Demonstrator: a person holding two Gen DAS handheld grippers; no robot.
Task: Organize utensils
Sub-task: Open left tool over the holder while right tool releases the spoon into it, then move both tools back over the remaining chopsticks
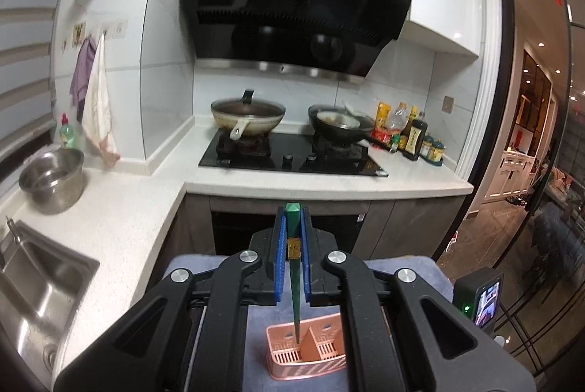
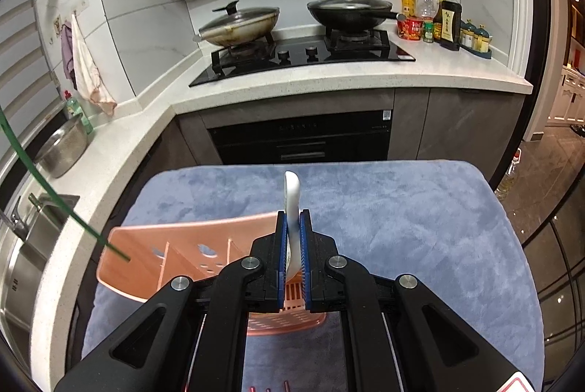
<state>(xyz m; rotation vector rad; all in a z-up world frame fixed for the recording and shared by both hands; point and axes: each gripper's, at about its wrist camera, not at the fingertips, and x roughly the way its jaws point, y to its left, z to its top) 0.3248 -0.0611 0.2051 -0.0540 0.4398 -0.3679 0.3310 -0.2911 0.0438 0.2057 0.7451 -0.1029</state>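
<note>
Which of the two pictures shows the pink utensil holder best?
The left wrist view: the pink utensil holder shows its divider and both compartments from above. The right wrist view catches only its back wall and some slots behind the right gripper.

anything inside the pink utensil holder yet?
The green chopstick tip dips into the pink utensil holder's left compartment, held by the left gripper. Right compartment looks empty; the bottom is partly hidden.

Holder: we see the utensil holder (image 2: 190,256) on the cloth (image 2: 402,227), near its left edge.
Chopstick: chopstick (image 1: 294,282) tip inside the holder's left compartment.
Spoon: spoon (image 2: 292,205) above the holder's right part.
Counter: behind the cloth, hob (image 2: 303,57) carrying 2 pans.
Sink: sink (image 1: 40,286) left of the cloth.
</note>
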